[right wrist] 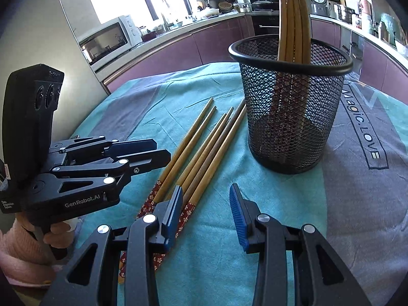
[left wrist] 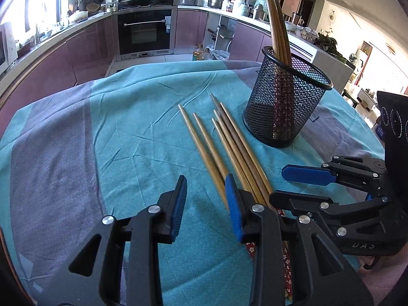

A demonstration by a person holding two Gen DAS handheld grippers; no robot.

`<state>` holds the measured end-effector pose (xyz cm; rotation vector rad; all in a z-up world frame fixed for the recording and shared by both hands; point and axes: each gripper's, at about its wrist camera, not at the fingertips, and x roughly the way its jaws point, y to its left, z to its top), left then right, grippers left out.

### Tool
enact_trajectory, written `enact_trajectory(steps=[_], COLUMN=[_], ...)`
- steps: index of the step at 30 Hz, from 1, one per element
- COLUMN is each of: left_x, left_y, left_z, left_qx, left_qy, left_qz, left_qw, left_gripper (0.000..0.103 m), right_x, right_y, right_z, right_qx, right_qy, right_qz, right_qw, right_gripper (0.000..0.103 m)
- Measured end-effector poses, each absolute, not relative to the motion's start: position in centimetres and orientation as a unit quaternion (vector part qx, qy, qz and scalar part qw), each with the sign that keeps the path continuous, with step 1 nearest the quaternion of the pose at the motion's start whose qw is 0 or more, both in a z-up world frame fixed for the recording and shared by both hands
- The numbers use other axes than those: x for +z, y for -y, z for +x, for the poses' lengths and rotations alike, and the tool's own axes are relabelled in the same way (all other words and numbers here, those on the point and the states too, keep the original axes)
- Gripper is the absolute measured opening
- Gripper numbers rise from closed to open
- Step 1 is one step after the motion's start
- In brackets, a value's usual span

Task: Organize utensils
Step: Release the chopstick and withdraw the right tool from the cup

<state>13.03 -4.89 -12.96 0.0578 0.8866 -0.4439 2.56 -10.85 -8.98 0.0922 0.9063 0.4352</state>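
Six loose chopsticks (left wrist: pixel 224 142) lie side by side on the teal and grey cloth (left wrist: pixel 122 127), near the middle of the table. Their plain wooden tips point to the far side and their red flower-patterned handle ends point to the near side. They fan slightly: the two on the left sit a little apart from the four on the right.

Just to the right of their far tips stands a black wire-mesh cup (right wrist: pixel 290 102), upright on the cloth. Several more chopsticks (right wrist: pixel 293 17) stand in it, leaning against its far rim with the wooden tips up and the patterned ends at the bottom.

The left gripper (left wrist: pixel 206 204) hangs low over the cloth at the near end of the loose chopsticks. Its blue-padded jaws stand apart with nothing between them, and its right finger is in front of the leftmost sticks. The right gripper (right wrist: pixel 206 211) is also parted and empty, its left finger in front of the patterned handles; its gap shows only bare cloth. In each wrist view the other gripper shows at the edge, held by a hand (right wrist: pixel 58 232) in a pink knitted sleeve (right wrist: pixel 15 252).

Beyond the table runs a kitchen counter with purple cabinets (left wrist: pixel 84 51), a built-in oven (left wrist: pixel 145 33), a microwave (right wrist: pixel 109 38) and assorted pots.
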Motion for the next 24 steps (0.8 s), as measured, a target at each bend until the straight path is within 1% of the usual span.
enact_trajectory(steps=[14, 18, 19, 24], left_x=[-13.58, -13.62, -13.66, -13.51], left_y=[5.4, 5.18, 5.15, 5.17], left_z=[13.2, 13.27, 13.32, 13.18], left_qx=[-0.207, -0.202, -0.2, -0.204], left_qy=[-0.429, -0.432, -0.434, -0.43], left_qz=[0.039, 0.041, 0.041, 0.037], left_qw=[0.879, 0.878, 0.877, 0.878], left_gripper=[0.033, 0.031, 0.03, 0.03], right_x=[-8.88, -8.81, -8.8, -8.72], right_y=[10.04, 10.26, 10.3, 10.55], right_z=[2.72, 2.78, 2.77, 2.84], right_qx=[0.196, 0.19, 0.189, 0.187], right_qy=[-0.438, -0.442, -0.442, -0.444], right_qz=[0.021, 0.016, 0.015, 0.013], right_qw=[0.877, 0.877, 0.877, 0.876], right_gripper=[0.035, 0.034, 0.034, 0.035])
